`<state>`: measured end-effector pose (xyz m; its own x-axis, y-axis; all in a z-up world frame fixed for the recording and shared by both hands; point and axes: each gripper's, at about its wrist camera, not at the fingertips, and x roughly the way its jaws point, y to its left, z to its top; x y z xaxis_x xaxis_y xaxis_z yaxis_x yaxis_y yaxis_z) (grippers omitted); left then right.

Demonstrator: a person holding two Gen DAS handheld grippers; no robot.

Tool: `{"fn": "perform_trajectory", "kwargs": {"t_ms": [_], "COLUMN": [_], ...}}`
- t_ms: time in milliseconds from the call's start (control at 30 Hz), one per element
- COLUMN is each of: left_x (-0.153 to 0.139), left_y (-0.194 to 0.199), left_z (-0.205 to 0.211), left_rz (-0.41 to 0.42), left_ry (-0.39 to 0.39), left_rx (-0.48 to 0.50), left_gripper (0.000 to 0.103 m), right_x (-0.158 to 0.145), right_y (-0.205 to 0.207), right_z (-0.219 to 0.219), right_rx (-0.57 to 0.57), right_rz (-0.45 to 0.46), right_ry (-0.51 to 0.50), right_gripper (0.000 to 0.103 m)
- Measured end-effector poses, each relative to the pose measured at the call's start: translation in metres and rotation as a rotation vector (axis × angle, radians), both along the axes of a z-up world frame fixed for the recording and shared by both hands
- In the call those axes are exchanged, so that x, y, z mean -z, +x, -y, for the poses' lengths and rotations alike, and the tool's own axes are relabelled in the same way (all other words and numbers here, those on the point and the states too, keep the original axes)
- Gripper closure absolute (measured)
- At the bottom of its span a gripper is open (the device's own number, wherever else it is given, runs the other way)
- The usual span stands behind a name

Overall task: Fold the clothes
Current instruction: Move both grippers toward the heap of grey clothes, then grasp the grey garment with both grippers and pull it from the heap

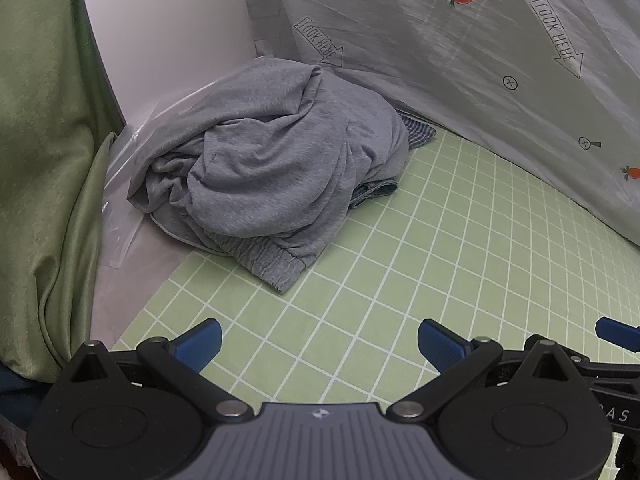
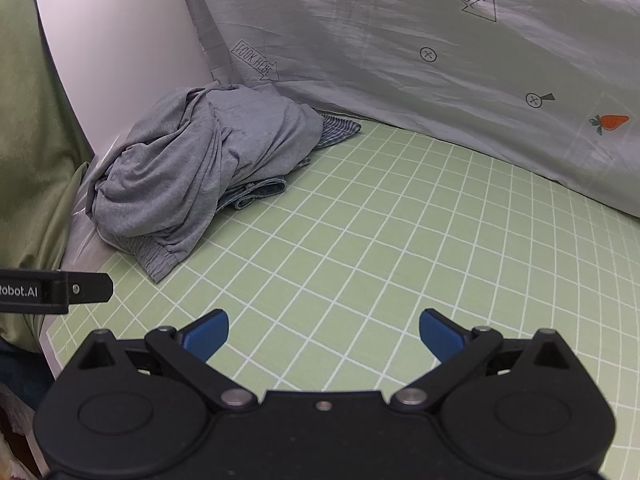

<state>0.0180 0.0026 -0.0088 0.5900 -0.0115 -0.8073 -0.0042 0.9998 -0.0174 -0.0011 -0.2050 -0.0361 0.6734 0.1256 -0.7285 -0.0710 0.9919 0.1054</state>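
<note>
— What do the two wrist cameras show?

— A heap of grey clothes (image 1: 260,168) lies bunched at the far left corner of a green gridded mat (image 1: 400,280), against a white panel (image 1: 160,32) and just beside a printed grey sheet (image 1: 460,60). A striped blue garment (image 1: 418,130) pokes out from under the heap.

— And the grippers?

— Both hover low over bare mat, well apart from the pile. The left gripper (image 1: 320,344) has its blue fingers spread wide with nothing between them; the right gripper (image 2: 324,334) is likewise wide and empty.

— Why does the pile sit in the corner?

— Likely to keep the middle of the mat free as a folding surface. The elastic waistband (image 1: 276,266) faces the grippers, so it looks like the easiest edge to grasp.

— How far along is the folding?

— By appearances, not yet begun on this heap.
</note>
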Motion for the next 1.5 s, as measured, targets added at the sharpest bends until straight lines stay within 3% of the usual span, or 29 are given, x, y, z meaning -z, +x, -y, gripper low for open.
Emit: {"fn": "perform_trajectory", "kwargs": {"t_ms": [367,600,700,833,900,967,1000,1067,1100,1167,1200,1233,1500], "left_x": [0.001,0.002,0.009,0.025,0.034,0.039,0.04,0.041,0.042,0.043,0.044,0.045,0.031], "left_y": [0.041,0.095,0.123,0.152,0.162,0.165,0.164,0.163,0.162,0.161,0.16,0.159,0.133], "left_z": [-0.026,-0.055,-0.072,-0.094,-0.103,-0.108,-0.109,-0.111,-0.112,-0.115,-0.116,-0.117,-0.096], "left_rz": [-0.021,-0.036,-0.042,-0.08,-0.097,-0.105,-0.105,-0.105,-0.105,-0.106,-0.106,-0.106,-0.068], "left_ry": [-0.007,-0.021,-0.028,-0.064,-0.089,-0.102,-0.105,-0.11,-0.113,-0.118,-0.12,-0.123,-0.14], "left_rx": [-0.077,-0.132,-0.151,-0.181,-0.194,-0.203,-0.207,-0.216,-0.221,-0.23,-0.235,-0.239,-0.187], "left_gripper": [0.0,0.001,0.006,0.028,0.032,0.048,0.052,0.078,0.084,0.087,0.088,0.089,0.1], "right_x": [0.0,0.0,0.003,0.013,0.02,0.027,0.032,0.04,0.043,0.047,0.047,0.047,0.038], "right_y": [0.047,0.11,0.139,0.175,0.189,0.202,0.207,0.215,0.217,0.217,0.214,0.21,0.174], "right_z": [-0.028,-0.067,-0.087,-0.115,-0.127,-0.138,-0.143,-0.149,-0.152,-0.155,-0.155,-0.155,-0.132], "right_rx": [-0.064,-0.12,-0.146,-0.184,-0.206,-0.223,-0.227,-0.24,-0.249,-0.276,-0.287,-0.297,-0.295], "right_rz": [-0.005,0.007,0.009,-0.01,-0.028,-0.052,-0.067,-0.101,-0.117,-0.126,-0.12,-0.113,-0.038], "right_ry": [-0.011,0.007,0.024,0.06,0.074,0.093,0.104,0.136,0.15,0.157,0.149,0.141,0.102], "right_gripper": [0.001,0.005,0.011,0.019,0.023,0.028,0.033,0.046,0.057,0.074,0.092,0.099,0.101]}}
